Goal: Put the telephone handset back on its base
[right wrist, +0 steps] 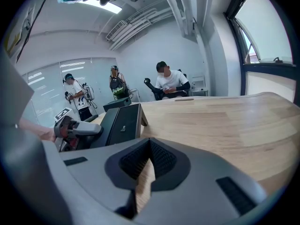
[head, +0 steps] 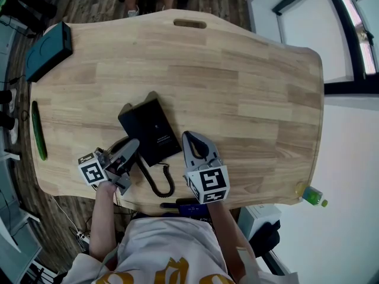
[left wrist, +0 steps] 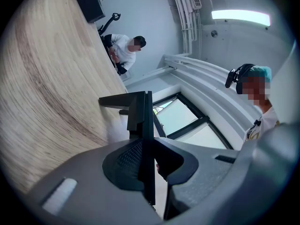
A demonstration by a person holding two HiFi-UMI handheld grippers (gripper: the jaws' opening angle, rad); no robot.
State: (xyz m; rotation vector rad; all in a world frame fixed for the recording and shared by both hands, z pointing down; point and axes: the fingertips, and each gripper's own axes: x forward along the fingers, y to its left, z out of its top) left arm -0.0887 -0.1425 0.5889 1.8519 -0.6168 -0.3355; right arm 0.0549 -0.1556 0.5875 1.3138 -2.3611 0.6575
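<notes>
The coiled cord (head: 157,181) lies on the table nearer than the telephone base (head: 149,128). At the base's near-left corner, the left gripper (head: 132,145) is clamped on the black handset (left wrist: 139,110). Just right of the base, the right gripper (head: 188,136) has its jaws closed together, holding nothing.

The handset (right wrist: 108,125) lies along the telephone base's (head: 155,123) left edge, in the left tool (head: 135,144). The cord (head: 159,185) coils before the base, the right tool (head: 189,137) right of it.
</notes>
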